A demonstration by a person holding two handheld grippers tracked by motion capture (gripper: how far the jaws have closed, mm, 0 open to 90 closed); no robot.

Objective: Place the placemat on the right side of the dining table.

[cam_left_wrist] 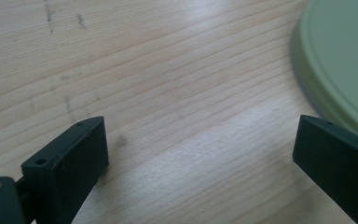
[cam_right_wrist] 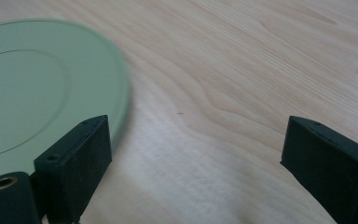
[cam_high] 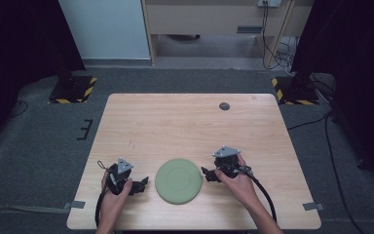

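Hands low, grippers (cam_high: pixel 143 183) (cam_high: pixel 205 174) flanking plate (cam_high: pixel 177 180)

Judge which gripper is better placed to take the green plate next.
Right, slightly. The right gripper sits nearly at the green plate's rim, jaws open; the left gripper, also open, shows a wider gap.

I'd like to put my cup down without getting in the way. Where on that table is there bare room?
The far half of the table is bare wood, apart from a small dark disc near the far edge. The near edge is crowded: the green plate lies there with the left gripper and right gripper close on either side, both open.
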